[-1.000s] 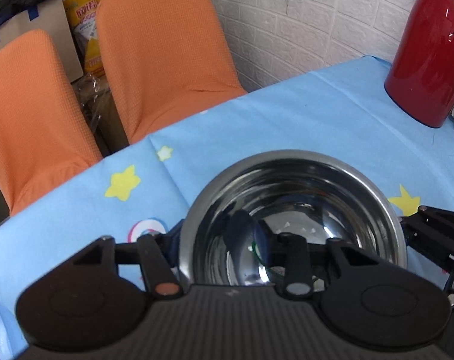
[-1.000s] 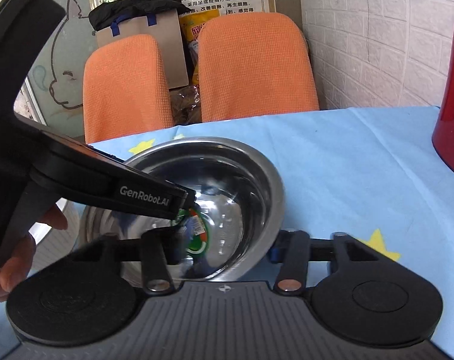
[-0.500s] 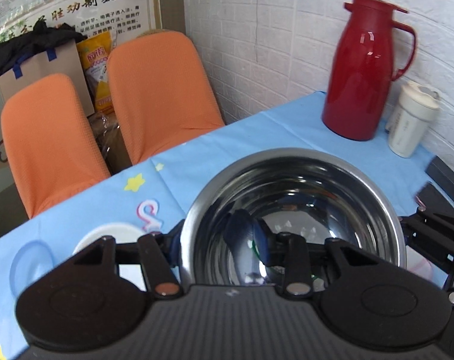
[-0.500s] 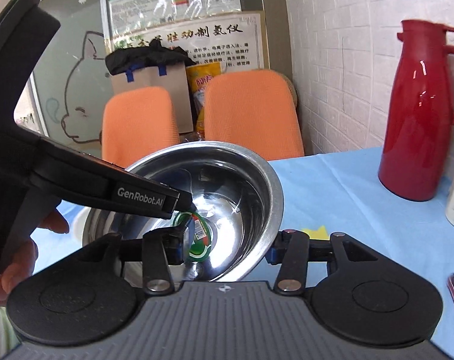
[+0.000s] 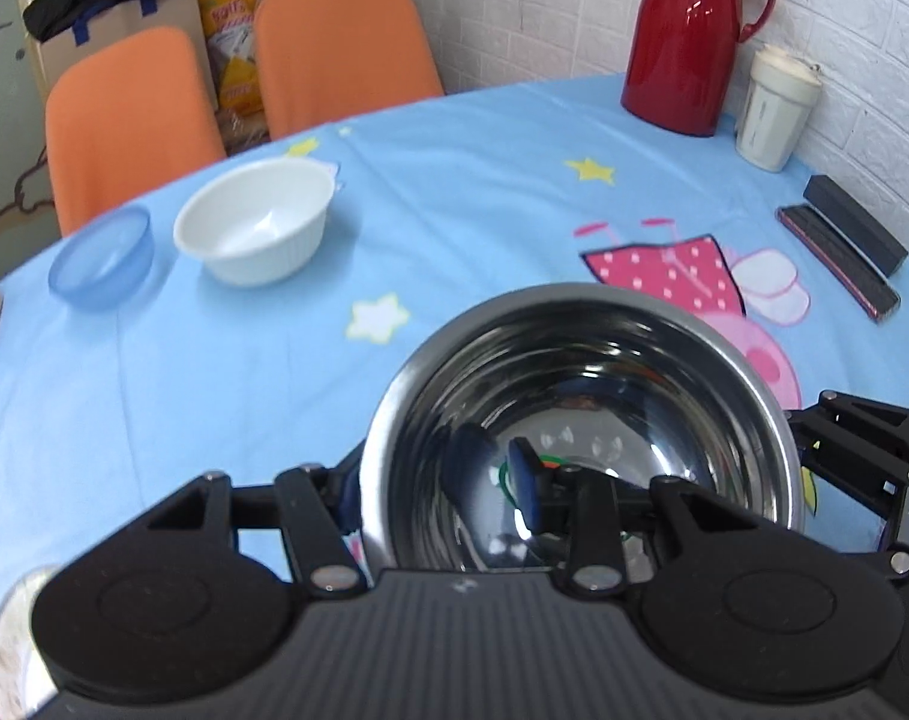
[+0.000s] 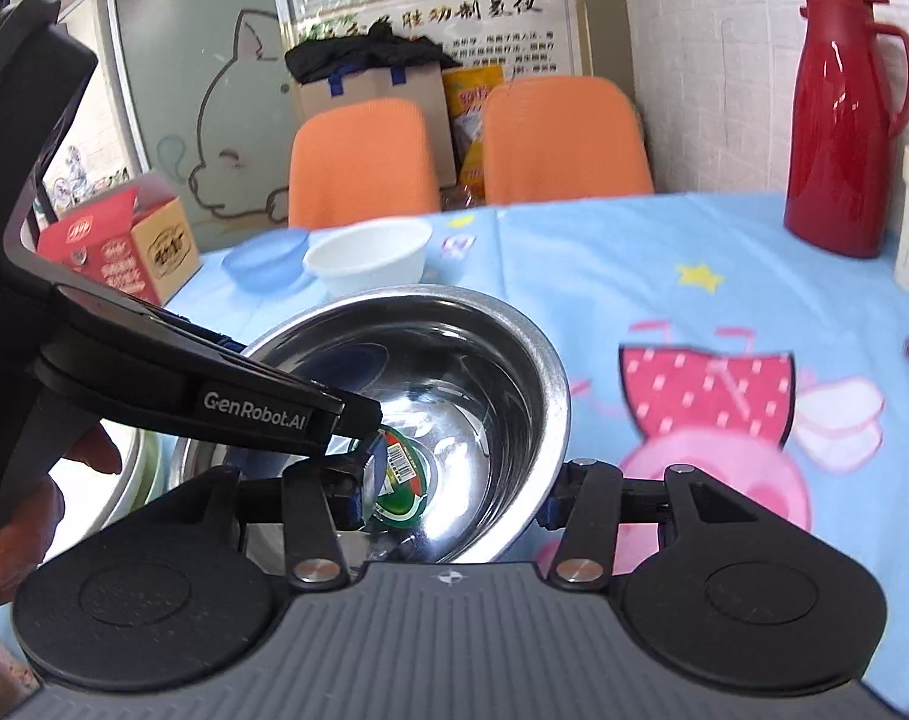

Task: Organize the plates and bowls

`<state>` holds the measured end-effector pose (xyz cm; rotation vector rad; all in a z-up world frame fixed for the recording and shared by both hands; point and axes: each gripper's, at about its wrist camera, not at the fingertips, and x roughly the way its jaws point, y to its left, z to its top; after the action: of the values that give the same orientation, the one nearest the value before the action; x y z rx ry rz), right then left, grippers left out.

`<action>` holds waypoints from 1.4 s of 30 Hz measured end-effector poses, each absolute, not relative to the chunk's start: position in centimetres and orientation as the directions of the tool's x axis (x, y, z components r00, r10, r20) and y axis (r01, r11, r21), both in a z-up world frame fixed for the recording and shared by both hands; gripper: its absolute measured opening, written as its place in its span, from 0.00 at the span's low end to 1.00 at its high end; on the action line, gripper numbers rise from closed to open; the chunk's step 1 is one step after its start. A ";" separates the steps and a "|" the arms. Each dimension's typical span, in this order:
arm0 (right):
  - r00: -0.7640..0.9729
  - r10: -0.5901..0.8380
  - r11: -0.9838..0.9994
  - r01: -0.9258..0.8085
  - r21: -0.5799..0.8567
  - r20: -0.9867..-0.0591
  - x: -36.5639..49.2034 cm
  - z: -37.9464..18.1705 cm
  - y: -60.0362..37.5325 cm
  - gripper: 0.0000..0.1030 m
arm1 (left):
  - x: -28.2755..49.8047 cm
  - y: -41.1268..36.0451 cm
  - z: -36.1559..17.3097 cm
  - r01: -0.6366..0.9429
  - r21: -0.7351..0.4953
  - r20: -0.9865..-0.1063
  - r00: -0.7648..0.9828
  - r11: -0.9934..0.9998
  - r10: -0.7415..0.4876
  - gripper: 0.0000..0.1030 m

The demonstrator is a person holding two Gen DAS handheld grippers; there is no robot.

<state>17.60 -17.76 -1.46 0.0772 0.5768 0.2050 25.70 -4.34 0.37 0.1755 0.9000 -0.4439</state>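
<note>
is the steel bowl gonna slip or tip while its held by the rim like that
The steel bowl looks polished, so probably slippery. Both tongs, left and right, pinch its rim, which likely limits tipping. It looks rigid and seemingly light.

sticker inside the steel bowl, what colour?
Mostly green with a red patch and a white barcode label, at the bottom of the steel bowl. Clearest in the right wrist view.

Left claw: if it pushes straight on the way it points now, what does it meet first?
The left claw is already clamped on the steel bowl. Beyond its far rim lies bare blue tablecloth, probably nothing else; depth is unclear.
</note>
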 end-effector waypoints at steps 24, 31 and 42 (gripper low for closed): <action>0.758 0.306 0.948 -0.190 0.255 -0.576 16.3 -4.4 -18.1 1.00 | 25.2 -1.3 -1.8 0.353 -0.046 -0.790 0.560 0.934 -0.251 0.75; 0.826 0.202 0.961 -0.065 0.268 -0.526 15.1 -2.7 -22.2 1.00 | 25.0 0.1 1.1 0.322 -0.009 -0.731 0.644 0.947 -0.226 0.75; 0.814 0.211 0.960 -0.068 0.271 -0.541 16.8 -2.6 -22.7 1.00 | 25.4 1.5 1.6 0.302 0.000 -0.725 0.656 0.953 -0.208 0.75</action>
<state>16.81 -22.74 -2.61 0.2457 0.6029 0.1501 25.43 1.53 1.62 0.1244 0.8049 -0.2897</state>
